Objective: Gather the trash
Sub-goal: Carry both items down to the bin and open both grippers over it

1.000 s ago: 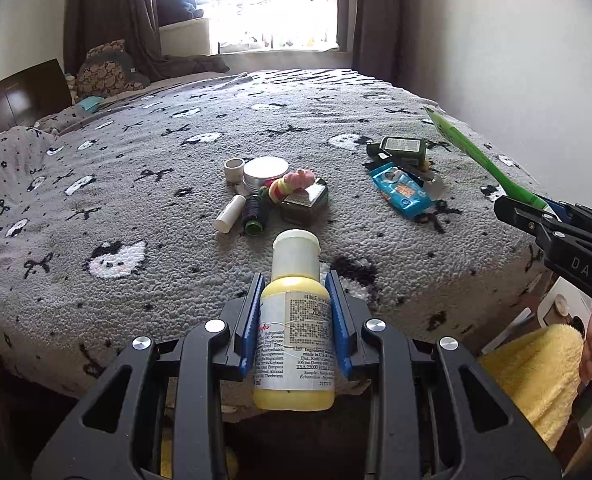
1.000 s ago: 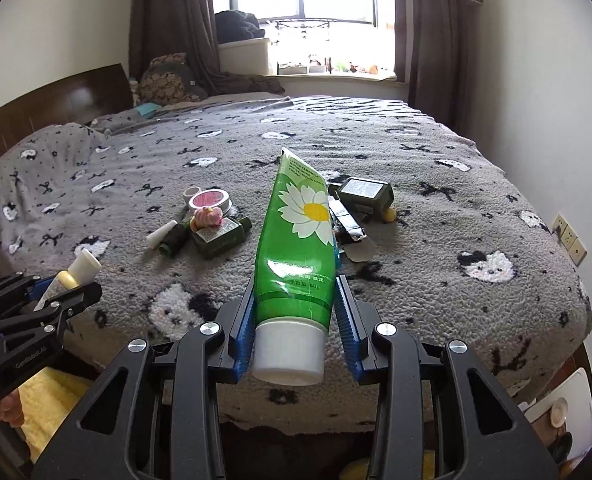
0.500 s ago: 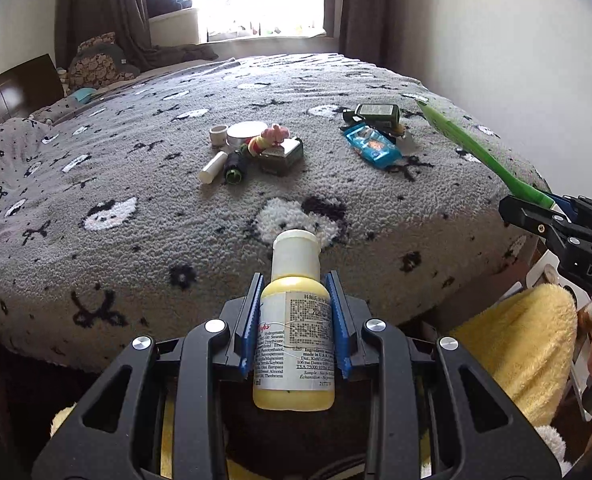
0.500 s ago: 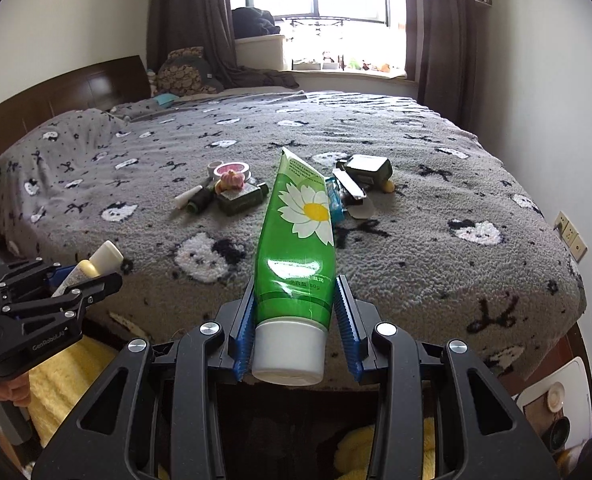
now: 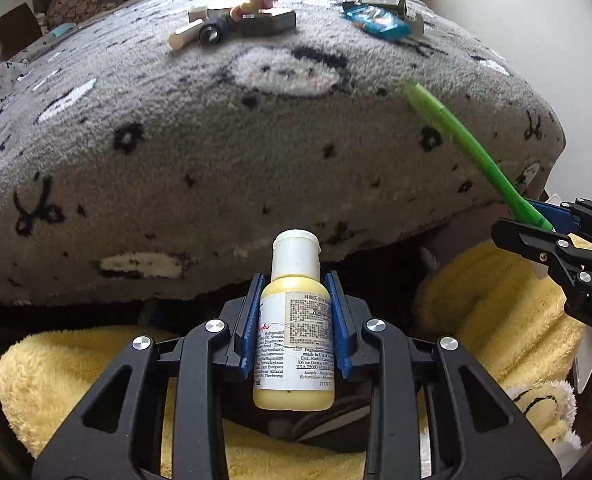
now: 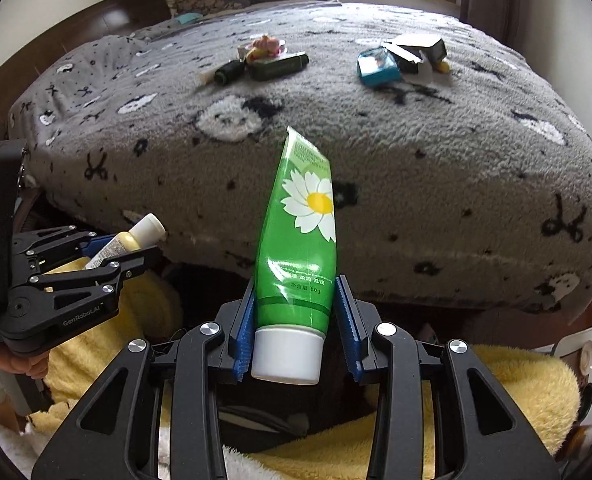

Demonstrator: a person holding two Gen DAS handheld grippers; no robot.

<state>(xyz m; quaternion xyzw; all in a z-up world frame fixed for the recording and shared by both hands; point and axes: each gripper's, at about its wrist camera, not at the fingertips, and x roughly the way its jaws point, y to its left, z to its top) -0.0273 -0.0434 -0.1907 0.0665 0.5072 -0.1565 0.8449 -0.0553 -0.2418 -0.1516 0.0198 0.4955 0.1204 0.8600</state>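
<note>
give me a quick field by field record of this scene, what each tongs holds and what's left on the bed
left tongs: shut on yellow bottle, white cap pointing toward the bed
right tongs: shut on green tube, daisy print, white cap at the near end
bed: grey fleece blanket with black and white pattern
left on bed, group one: dark green tin, dark bottle, pink and yellow toy
left on bed, group two: blue packet, dark box
below tongs: yellow fluffy fabric
</note>
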